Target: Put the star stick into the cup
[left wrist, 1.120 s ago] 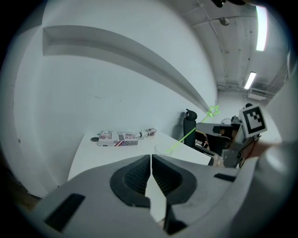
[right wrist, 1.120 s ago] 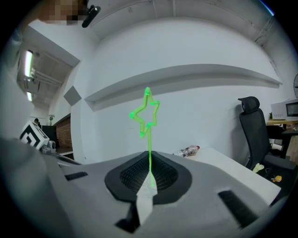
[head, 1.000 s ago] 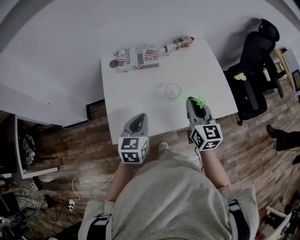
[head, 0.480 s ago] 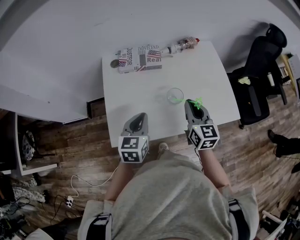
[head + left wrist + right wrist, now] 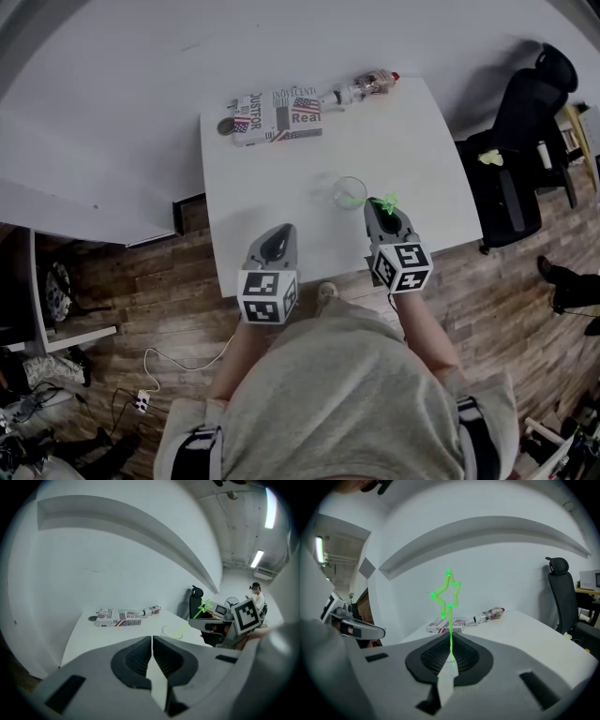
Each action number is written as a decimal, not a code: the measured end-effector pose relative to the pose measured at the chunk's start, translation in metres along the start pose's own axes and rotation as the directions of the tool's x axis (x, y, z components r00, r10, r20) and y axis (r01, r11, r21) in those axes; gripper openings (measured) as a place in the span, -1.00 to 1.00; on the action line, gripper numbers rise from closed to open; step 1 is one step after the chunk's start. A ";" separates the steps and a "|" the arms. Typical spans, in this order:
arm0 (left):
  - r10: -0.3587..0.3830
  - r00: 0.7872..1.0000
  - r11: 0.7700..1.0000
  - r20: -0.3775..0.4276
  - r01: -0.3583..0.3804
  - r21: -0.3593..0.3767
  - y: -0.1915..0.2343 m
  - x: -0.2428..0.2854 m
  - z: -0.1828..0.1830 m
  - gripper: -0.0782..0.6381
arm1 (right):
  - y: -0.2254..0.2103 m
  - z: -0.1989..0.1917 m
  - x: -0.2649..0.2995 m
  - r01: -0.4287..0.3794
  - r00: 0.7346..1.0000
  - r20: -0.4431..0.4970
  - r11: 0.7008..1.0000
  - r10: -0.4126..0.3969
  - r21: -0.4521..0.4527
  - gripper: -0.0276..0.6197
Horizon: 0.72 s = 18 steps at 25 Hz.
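Stick (image 5: 450,623) nearer cup (image 5: 337,192); R gripper (image 5: 450,644) tight

1. Two grippers: left gripper (image 5: 277,231), right gripper (image 5: 379,202).
2. One star stick (image 5: 448,595), between the right fingers.
3. One cup (image 5: 349,193).
4. One printed box (image 5: 277,116).
5. One bottle (image 5: 366,87).
6. One office chair (image 5: 517,141).
7. One counter (image 5: 262,187).

The green star stick (image 5: 446,595) is clamped between the fingers of the right gripper (image 5: 451,644), star uppermost. Its lower end is slanted towards the clear cup (image 5: 349,193), set upright just ahead of the fingertips.
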<state>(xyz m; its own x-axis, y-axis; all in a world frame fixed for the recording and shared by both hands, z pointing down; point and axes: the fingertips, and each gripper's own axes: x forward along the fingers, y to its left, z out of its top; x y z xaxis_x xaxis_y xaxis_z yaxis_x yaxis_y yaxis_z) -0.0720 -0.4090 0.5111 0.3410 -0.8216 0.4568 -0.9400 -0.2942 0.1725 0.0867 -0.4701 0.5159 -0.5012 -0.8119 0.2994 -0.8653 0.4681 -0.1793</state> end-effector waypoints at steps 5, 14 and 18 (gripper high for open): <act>-0.001 1.000 1.000 0.002 0.001 0.004 0.001 0.003 0.003 -0.75 | -0.002 -0.008 0.005 0.001 1.000 -0.020 1.000 -0.001 0.007 -0.87; -0.001 1.000 1.000 -0.008 0.001 0.001 -0.002 0.000 -0.003 -0.75 | -0.005 -0.011 0.007 0.005 1.000 -0.019 1.000 -0.005 0.021 -0.87; -0.006 1.000 1.000 -0.007 0.007 0.006 -0.006 -0.001 -0.003 -0.75 | -0.008 -0.013 0.006 0.011 1.000 -0.024 1.000 -0.011 0.024 -0.86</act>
<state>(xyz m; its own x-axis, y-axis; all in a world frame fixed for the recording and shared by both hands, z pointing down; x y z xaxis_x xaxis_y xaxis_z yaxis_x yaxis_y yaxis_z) -0.0666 -0.4050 0.5124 0.3471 -0.8164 0.4615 -0.9378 -0.3026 0.1700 0.0908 -0.4737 0.5316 -0.4921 -0.8083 0.3233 -0.8704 0.4505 -0.1986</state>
